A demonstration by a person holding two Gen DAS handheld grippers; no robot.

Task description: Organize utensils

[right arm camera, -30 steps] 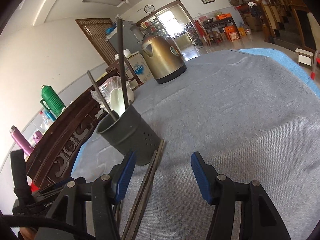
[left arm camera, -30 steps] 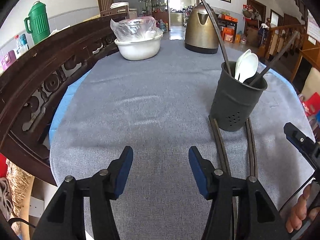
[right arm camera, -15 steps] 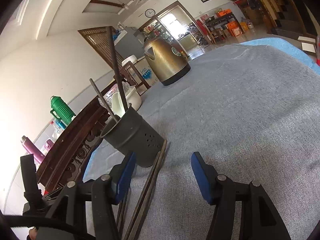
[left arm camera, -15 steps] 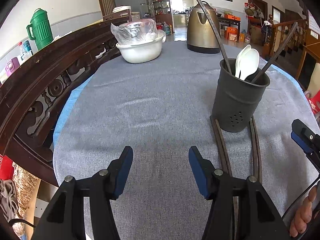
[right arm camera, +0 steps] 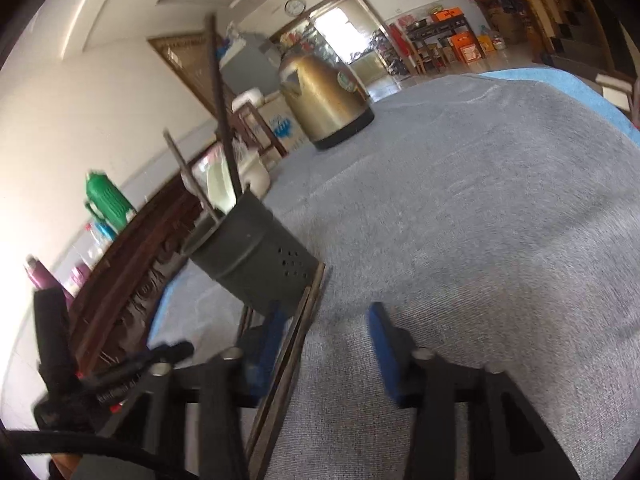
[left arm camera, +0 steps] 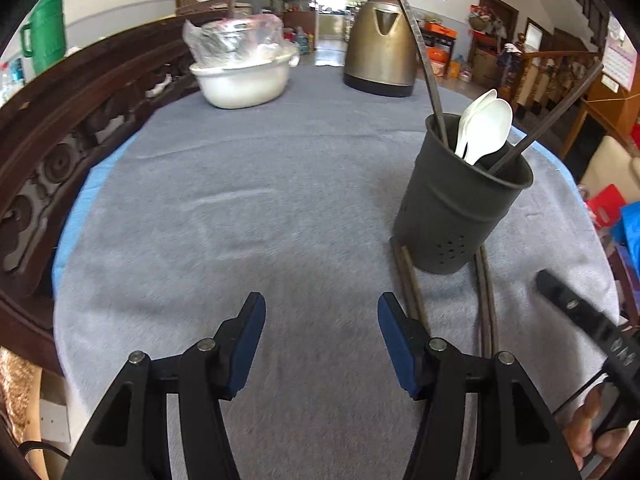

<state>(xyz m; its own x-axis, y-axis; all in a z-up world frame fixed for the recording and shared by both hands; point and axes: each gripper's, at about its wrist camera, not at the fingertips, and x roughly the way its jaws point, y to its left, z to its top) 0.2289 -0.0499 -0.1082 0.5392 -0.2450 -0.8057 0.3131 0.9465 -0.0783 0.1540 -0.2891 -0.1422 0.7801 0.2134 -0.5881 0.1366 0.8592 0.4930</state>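
A dark grey utensil holder (left arm camera: 460, 208) stands on the grey cloth with white spoons (left arm camera: 486, 120) and two dark chopsticks leaning in it. More dark chopsticks lie flat on the cloth, one pair (left arm camera: 412, 292) left of the holder's base and one pair (left arm camera: 486, 304) right of it. My left gripper (left arm camera: 320, 340) is open and empty, with the left pair just beyond its right pad. In the right wrist view the holder (right arm camera: 256, 256) is close ahead. My right gripper (right arm camera: 324, 340) is closing around a flat pair of chopsticks (right arm camera: 304, 332), which lies beside its left pad; the right pad is clear of it.
A brass-coloured kettle (left arm camera: 380, 48) and a white basin (left arm camera: 244, 80) covered with plastic stand at the far end of the table. A carved dark wood bench back (left arm camera: 60, 128) runs along the left edge. A green jug (left arm camera: 44, 36) stands behind it.
The right gripper's jaws have narrowed around the flat chopsticks and its view has tilted. The left gripper has moved a little forward and down toward the holder, still open.
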